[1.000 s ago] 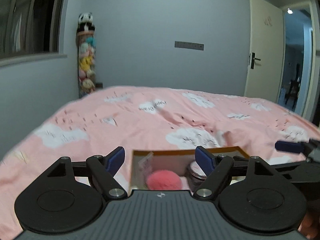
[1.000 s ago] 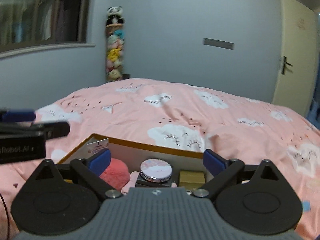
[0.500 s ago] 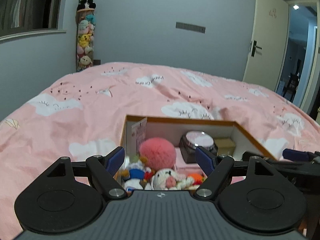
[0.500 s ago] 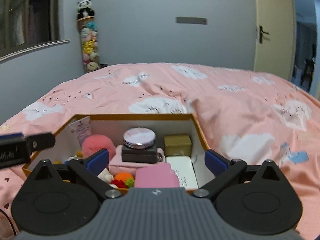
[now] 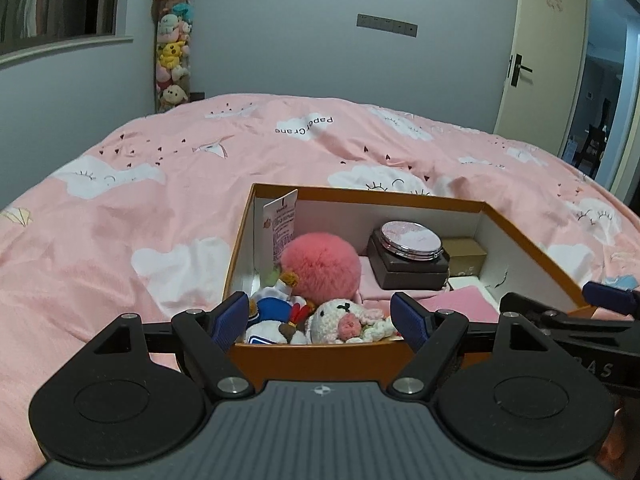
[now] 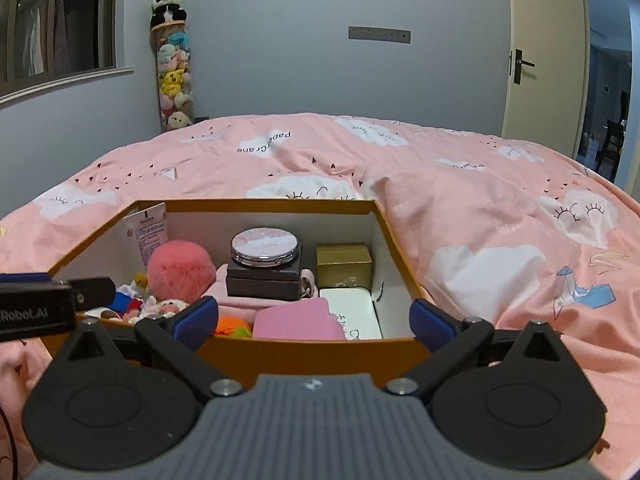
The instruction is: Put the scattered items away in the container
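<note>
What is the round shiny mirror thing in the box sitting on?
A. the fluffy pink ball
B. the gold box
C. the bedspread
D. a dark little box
D. The round compact mirror rests on top of a dark little box inside the orange box, between the fluffy pink ball and the gold box.

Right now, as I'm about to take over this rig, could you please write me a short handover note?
Left claw: open, empty, at the near wall of the orange box.
Right claw: open, empty, at the same near wall.
In the box: pink pompom, round compact mirror on a dark case, gold box, white tin, pink cloth, crocheted toys, sailor duck plush, tag card.
Done: no loose items visible on the bedspread.
Left: check outside the views.
</note>
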Motion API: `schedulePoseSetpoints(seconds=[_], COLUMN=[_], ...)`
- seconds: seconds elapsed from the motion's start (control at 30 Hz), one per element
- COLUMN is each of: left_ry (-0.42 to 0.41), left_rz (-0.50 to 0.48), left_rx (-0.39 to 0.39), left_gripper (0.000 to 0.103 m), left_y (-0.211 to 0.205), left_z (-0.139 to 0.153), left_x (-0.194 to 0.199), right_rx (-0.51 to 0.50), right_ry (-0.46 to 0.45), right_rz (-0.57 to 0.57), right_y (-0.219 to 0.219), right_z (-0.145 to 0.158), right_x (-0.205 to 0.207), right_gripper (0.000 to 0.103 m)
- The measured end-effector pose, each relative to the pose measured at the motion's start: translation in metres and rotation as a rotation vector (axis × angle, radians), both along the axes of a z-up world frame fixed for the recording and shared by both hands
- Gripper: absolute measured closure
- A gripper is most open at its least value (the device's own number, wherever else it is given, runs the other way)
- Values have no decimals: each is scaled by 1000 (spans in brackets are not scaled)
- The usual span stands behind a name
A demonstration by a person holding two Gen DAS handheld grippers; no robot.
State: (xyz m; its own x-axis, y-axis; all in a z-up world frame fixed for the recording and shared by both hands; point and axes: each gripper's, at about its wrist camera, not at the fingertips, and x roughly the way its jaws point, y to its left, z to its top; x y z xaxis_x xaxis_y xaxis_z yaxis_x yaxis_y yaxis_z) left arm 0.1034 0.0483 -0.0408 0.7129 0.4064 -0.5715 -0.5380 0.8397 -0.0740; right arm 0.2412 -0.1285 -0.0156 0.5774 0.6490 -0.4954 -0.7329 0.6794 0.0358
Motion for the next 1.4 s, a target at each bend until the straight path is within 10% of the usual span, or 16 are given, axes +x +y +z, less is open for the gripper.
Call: schedulePoseSetpoints(seconds=[1.4], left_ry=[18], left_rz=[4], left_rx=[52], left_gripper=[6], left_y=[-4], left_z=[-11], left_x=[8], right_rx=[34], right_ry=[-53], right_rz=[11], right_y=[0], right_z=[-13], right_x=[0], right_gripper=[1])
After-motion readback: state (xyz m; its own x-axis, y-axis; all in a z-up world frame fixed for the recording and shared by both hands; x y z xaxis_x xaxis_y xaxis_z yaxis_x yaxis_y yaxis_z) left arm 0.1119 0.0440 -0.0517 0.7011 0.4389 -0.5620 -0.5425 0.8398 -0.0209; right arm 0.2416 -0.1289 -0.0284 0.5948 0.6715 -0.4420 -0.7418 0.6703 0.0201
